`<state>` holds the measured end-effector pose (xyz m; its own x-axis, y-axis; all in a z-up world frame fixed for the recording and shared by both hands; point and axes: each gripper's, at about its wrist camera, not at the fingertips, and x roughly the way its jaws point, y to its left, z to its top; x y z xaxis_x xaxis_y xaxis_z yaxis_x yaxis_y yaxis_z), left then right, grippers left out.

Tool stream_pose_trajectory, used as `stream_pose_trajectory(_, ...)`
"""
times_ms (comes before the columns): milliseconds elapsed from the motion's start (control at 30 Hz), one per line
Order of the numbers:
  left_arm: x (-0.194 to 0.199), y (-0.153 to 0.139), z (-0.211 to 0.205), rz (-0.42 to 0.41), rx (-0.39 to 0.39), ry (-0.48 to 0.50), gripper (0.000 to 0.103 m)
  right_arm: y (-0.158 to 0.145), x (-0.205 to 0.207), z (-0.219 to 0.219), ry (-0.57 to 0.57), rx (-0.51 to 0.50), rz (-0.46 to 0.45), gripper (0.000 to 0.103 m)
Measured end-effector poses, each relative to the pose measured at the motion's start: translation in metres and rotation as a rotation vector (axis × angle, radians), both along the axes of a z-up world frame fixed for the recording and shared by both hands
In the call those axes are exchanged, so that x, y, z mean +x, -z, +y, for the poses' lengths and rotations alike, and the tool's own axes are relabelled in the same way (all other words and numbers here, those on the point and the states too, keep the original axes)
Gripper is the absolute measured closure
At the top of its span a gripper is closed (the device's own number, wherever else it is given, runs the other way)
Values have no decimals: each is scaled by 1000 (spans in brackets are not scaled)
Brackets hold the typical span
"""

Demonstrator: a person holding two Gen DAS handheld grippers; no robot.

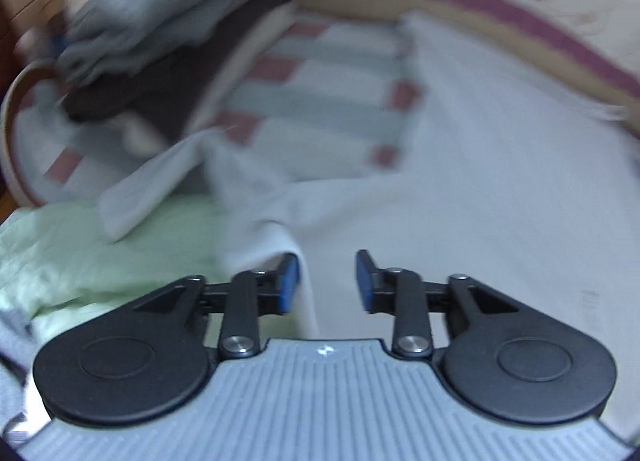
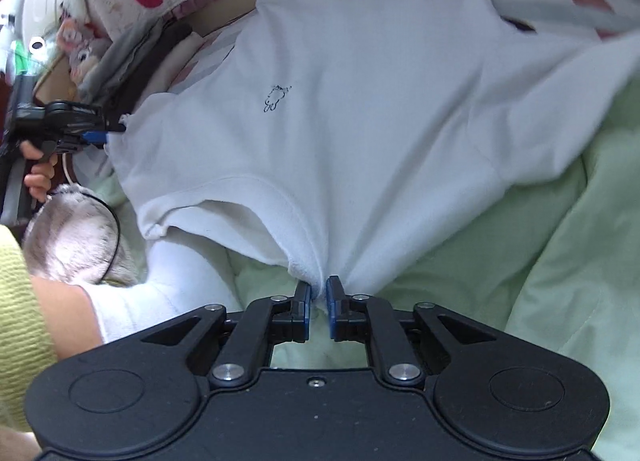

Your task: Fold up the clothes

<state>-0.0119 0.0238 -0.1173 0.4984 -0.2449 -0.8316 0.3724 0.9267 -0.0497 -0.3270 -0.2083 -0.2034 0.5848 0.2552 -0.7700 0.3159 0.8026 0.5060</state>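
White shirt (image 2: 340,109) spread on the bed (image 2: 560,261).
Right hand-held gripper (image 2: 319,303) pinches its hem; left hand-held gripper (image 1: 328,281) stands apart, seemingly empty, though blurred.

Both views are taken close above the bed (image 1: 100,257), angled steeply down along each hand-held gripper. The white shirt (image 2: 360,101) and the folded pile (image 1: 160,21) are shared.
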Motion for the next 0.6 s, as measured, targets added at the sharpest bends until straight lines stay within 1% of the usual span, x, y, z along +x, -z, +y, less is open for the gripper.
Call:
stream_pose_trajectory(67,-21,-4,-29,5,-57,116,62,1,-4,0,-9,28,25,89)
stream_pose_trajectory(133,-39,-2,-63,31,-109,250,62,-7,-13,-9,25,15,5,87)
stream_pose_trajectory(167,-47,1,-81,48,-116,318,62,-12,-18,-14,46,4,-9,85)
stream_pose_trajectory(200,-56,6,-100,65,-118,385,62,-16,-23,-19,67,-7,-22,75)
stream_pose_trajectory(233,-65,11,-119,83,-119,451,62,-21,-28,-24,88,-17,-36,58)
stream_pose_trajectory(267,-74,15,-140,98,-116,521,62,-29,-34,-35,127,-46,-54,52)
stream_pose_trajectory(333,-90,17,-175,91,-119,631,62,-45,-44,-65,221,-113,-89,50)
stream_pose_trajectory(367,-98,16,-193,71,-119,683,62,-53,-49,-81,269,-146,-106,49)
stream_pose_trajectory(400,-107,15,-208,52,-125,730,62,-58,-55,-99,331,-159,-117,47)
stream_pose_trajectory(467,-123,13,-233,27,-153,813,62,-63,-69,-138,468,-151,-133,47)
stream_pose_trajectory(500,-130,14,-244,32,-175,848,62,-64,-77,-158,543,-130,-135,47)
stream_pose_trajectory(533,-136,15,-253,42,-194,876,62,-64,-84,-177,612,-114,-123,47)
stream_pose_trajectory(567,-142,17,-262,51,-208,902,62,-64,-88,-194,676,-113,-91,47)
stream_pose_trajectory(600,-148,19,-270,61,-221,927,61,-66,-90,-208,719,-132,-52,47)
